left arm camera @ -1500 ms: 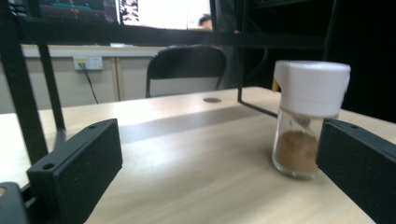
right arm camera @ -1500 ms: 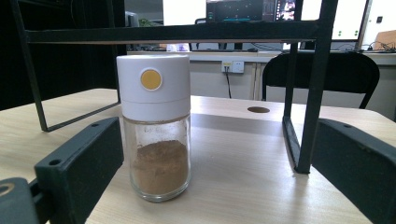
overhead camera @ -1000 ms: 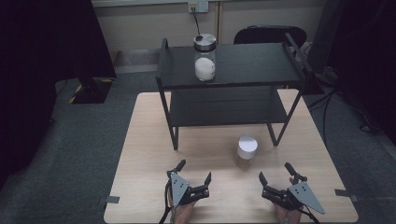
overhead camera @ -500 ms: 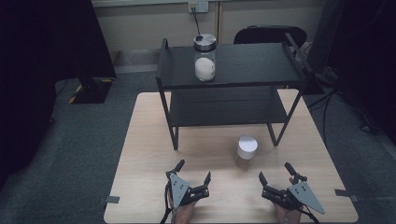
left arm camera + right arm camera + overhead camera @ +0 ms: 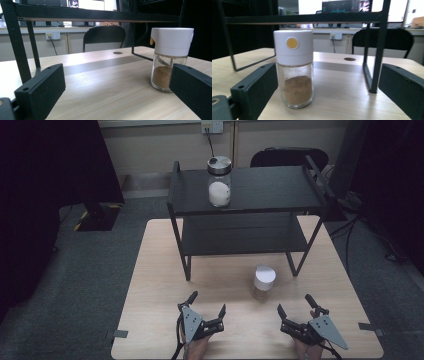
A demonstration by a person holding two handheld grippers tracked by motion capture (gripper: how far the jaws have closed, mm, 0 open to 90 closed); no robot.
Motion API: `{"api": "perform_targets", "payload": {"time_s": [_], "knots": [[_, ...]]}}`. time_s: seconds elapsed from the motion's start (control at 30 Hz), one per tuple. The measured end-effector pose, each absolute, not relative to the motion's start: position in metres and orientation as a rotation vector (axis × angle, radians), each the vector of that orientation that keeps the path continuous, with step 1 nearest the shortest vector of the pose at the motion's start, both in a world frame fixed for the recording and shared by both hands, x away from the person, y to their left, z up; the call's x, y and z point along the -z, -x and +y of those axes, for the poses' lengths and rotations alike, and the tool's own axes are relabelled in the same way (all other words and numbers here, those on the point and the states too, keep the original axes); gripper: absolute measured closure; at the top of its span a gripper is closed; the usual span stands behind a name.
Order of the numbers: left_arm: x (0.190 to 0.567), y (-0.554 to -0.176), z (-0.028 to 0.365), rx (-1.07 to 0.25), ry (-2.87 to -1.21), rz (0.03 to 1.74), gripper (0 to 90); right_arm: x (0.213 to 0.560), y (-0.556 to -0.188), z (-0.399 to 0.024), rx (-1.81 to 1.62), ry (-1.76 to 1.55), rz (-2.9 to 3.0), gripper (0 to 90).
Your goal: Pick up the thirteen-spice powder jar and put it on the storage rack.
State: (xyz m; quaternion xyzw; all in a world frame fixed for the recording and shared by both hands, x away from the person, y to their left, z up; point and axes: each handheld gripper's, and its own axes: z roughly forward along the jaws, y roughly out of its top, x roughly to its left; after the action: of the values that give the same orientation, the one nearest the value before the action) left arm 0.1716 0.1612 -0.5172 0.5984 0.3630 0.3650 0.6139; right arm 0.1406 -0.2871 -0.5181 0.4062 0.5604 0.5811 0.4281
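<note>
Both of your hands rest low at the near edge of the table (image 5: 150,285), forearms entering from below, each gripper pointing forward toward the black shelf rack (image 5: 245,215). Your left gripper (image 5: 206,309) sits left of centre with its grey plate uppermost and its jaws spread wide, holding nothing; in the left gripper view the two black jaws stand far apart with bare tabletop between them. Your right gripper (image 5: 295,306) sits right of centre, angled slightly inward, its jaws likewise spread wide and empty; in the right gripper view they flank open table.

The spice jar (image 5: 263,282), clear glass with a white cap and brown powder at the bottom, stands upright on the table between the two grippers and a little ahead of them, just in front of the rack's lower shelf. It touches neither gripper. In the right gripper view the spice jar (image 5: 294,67) shows a round yellow spot on its cap; in the left gripper view the spice jar (image 5: 170,57) appears beside the right-hand jaw.

A second jar (image 5: 219,181), metal-lidded with white contents, stands on the rack's top shelf.
</note>
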Motion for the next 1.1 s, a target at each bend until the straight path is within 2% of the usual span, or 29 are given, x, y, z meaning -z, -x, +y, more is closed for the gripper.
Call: {"api": "perform_targets", "payload": {"time_s": [0.57, 1.1], "knots": [[0.517, -0.171, 0.16, -0.847, -1.379, 0.841, 0.3, 0.499, -0.151, -0.293, -1.496, -0.991, 1.447, 0.0], [0.517, -0.171, 0.16, -0.848, -1.378, 0.842, 0.3, 0.467, -0.183, -0.271, -1.531, -0.892, 1.426, 1.2]]}}
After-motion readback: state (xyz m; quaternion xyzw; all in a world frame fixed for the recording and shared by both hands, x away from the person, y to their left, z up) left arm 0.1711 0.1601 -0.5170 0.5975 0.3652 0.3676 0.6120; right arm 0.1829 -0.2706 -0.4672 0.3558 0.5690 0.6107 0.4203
